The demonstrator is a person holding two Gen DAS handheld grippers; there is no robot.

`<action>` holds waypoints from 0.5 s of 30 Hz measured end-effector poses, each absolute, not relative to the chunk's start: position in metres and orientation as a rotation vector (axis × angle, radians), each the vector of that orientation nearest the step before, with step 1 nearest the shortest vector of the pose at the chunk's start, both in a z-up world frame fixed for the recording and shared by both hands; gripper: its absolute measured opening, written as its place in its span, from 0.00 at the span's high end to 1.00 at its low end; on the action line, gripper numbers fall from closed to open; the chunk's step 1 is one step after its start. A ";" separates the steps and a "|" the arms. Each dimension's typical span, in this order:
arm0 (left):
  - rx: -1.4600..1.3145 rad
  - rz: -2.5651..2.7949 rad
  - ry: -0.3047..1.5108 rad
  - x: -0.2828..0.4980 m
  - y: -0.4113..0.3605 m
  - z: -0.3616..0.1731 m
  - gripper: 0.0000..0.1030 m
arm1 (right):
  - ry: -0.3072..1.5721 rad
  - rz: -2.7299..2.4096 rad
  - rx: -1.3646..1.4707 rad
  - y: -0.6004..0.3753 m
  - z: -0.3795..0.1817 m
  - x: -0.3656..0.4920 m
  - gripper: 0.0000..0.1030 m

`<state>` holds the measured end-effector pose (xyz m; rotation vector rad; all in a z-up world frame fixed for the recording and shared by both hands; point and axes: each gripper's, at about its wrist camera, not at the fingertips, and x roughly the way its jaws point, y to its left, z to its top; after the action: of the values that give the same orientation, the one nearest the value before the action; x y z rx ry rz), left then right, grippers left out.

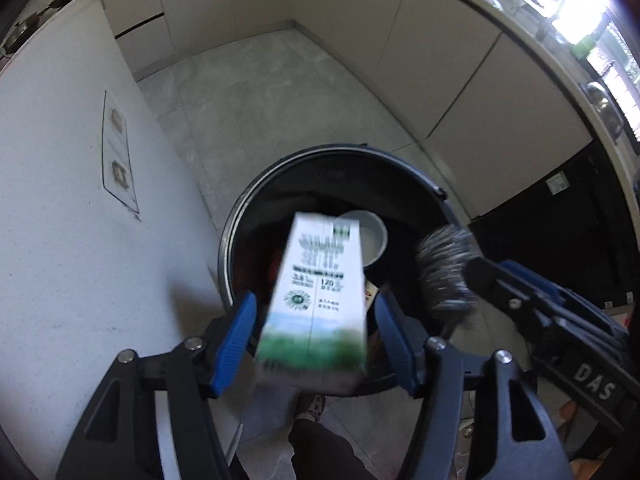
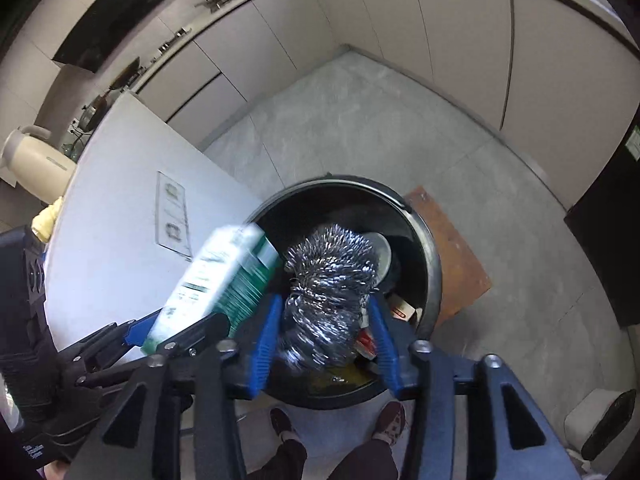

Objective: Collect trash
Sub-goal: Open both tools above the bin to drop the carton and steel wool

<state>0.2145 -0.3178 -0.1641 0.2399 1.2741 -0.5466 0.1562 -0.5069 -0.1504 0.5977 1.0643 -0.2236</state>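
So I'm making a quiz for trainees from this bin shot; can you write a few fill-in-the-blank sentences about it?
1. The milk carton sits between the fingers of the ____ gripper.
2. The right gripper has a steel wool ____ between its fingers.
3. Both items hang over a round black ____, which already holds trash.
4. Inside it lies a white ____, beyond the carton.

Missing words: left; scrubber; trash bin; cup

A white and green milk carton (image 1: pixel 316 300) hangs blurred and tilted over the near left rim of a round black trash bin (image 1: pixel 240 232), its narrow end pointing into the bin. Just right of it a silvery steel-wool scourer (image 2: pixel 328 292) sits above the bin's opening. Inside the bin lie a white cup (image 1: pixel 374 236) and some red and white packaging (image 2: pixel 400 312).
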 end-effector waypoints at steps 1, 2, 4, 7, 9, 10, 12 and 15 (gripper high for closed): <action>0.234 -0.539 1.279 0.215 -0.318 -0.165 0.35 | 1.065 -0.232 0.596 -0.510 -0.153 0.158 0.49; 0.225 -0.535 1.281 0.216 -0.317 -0.164 0.35 | 1.066 -0.243 0.590 -0.513 -0.154 0.159 0.49; 0.201 -0.535 1.270 0.216 -0.314 -0.157 0.35 | 1.057 -0.259 0.584 -0.517 -0.154 0.157 0.49; 0.179 -0.553 1.237 0.211 -0.312 -0.138 0.35 | 1.027 -0.271 0.575 -0.517 -0.143 0.152 0.49; 0.172 -0.568 1.216 0.211 -0.312 -0.125 0.35 | 1.002 -0.285 0.569 -0.517 -0.134 0.147 0.49; 0.169 -0.576 1.201 0.209 -0.311 -0.118 0.35 | 0.989 -0.293 0.570 -0.517 -0.129 0.145 0.49; 0.167 -0.589 1.182 0.210 -0.312 -0.105 0.35 | 0.970 -0.305 0.573 -0.516 -0.120 0.140 0.49; 0.153 -0.611 1.151 0.203 -0.305 -0.085 0.35 | 0.954 -0.319 0.578 -0.518 -0.108 0.133 0.48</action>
<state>0.2035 -0.3049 -0.0852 0.1527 1.1509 -0.6114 0.1331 -0.5181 -0.1080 0.5778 0.9537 -0.3194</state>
